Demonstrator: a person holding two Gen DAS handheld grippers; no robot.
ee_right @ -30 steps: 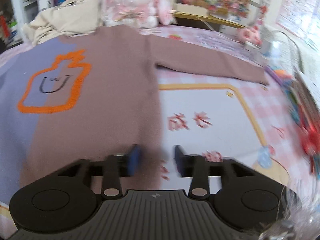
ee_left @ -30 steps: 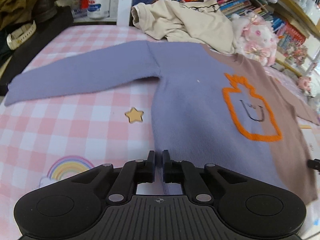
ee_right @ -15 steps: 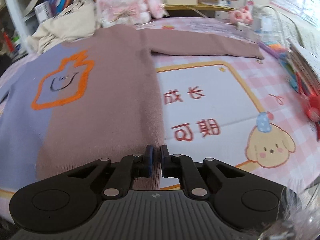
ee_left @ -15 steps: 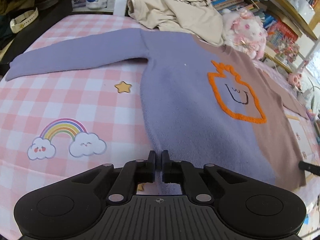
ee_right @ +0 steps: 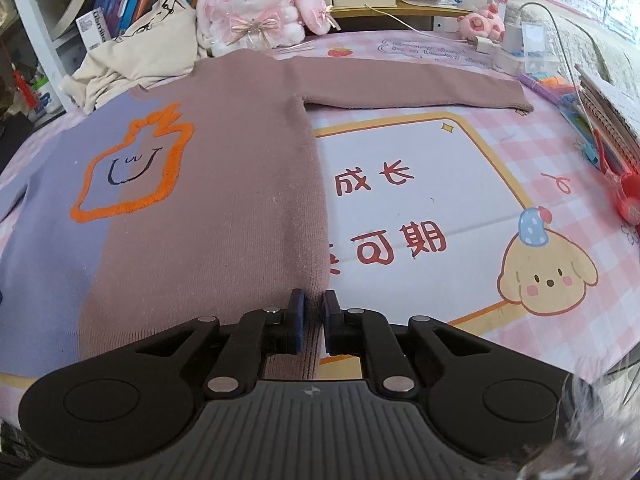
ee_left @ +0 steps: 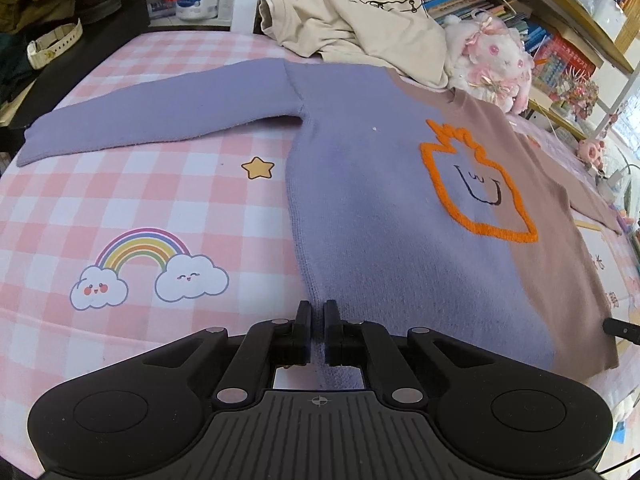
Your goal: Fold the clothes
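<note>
A sweater (ee_left: pixel 380 220), purple on one half and brown on the other with an orange outline figure, lies flat and face up on the pink checked tablecloth (ee_left: pixel 140 200), sleeves spread out. My left gripper (ee_left: pixel 317 308) is shut on the purple corner of its near hem. My right gripper (ee_right: pixel 313 298) pinches the brown corner of the hem of the sweater (ee_right: pixel 208 208). Its jaws are opening a little, with the knit still filling the narrow gap between them. The brown sleeve (ee_right: pixel 412 88) reaches out to the right.
A crumpled cream garment (ee_left: pixel 360 28) and a pink-and-white plush rabbit (ee_right: pixel 256 12) sit just beyond the collar. Bookshelves stand behind. Notebooks, pens and red scissors (ee_right: pixel 624 196) lie at the right edge. A watch (ee_left: pixel 52 44) rests on a dark surface at the left.
My right gripper went from open to shut on the brown hem corner. Both grippers drew back toward the near table edge, and more tablecloth shows beside the sweater.
</note>
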